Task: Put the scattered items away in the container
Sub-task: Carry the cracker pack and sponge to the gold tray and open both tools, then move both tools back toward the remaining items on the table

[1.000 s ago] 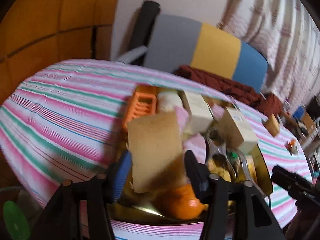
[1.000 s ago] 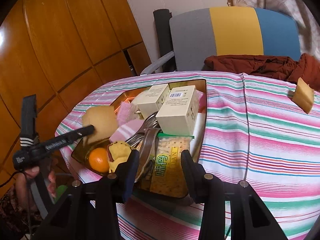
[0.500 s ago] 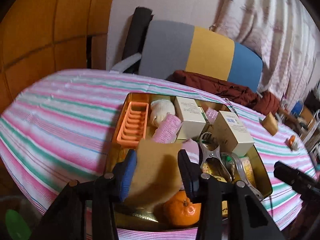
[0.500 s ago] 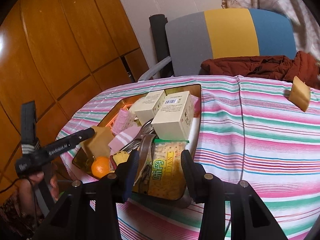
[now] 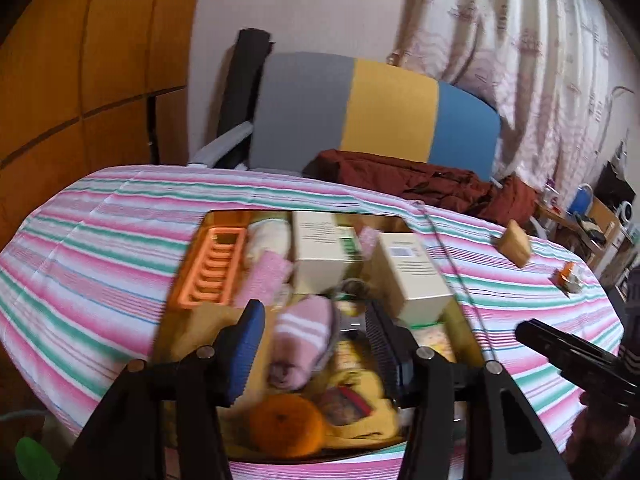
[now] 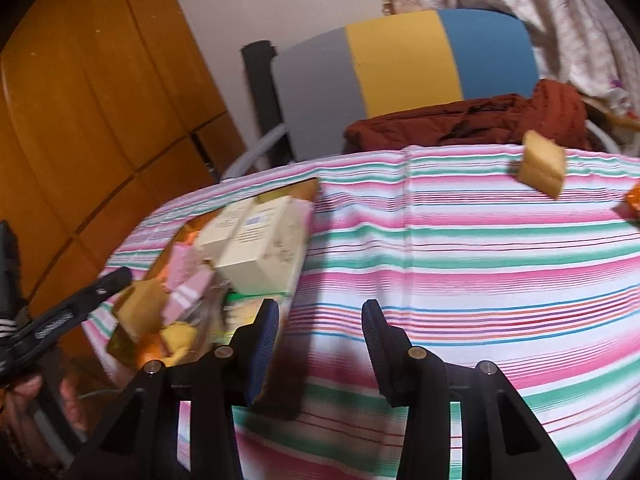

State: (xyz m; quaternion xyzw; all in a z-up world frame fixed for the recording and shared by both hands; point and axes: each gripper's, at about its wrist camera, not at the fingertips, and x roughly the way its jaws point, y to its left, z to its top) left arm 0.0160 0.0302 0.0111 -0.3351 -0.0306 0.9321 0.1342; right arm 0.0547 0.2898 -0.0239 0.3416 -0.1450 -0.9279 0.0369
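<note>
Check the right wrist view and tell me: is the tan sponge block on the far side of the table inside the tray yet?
No. The sponge block sits on the striped tablecloth, well apart from the tray.

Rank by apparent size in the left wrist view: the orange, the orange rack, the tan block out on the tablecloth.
1. Orange rack and orange: similar; the orange sits nearer the camera, so unsure.
2. Tan block: smallest, though farthest away.

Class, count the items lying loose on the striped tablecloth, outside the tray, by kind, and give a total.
Tan sponge blocks: 1
Small orange packets: 1
Total: 2, both beyond the tray
</note>
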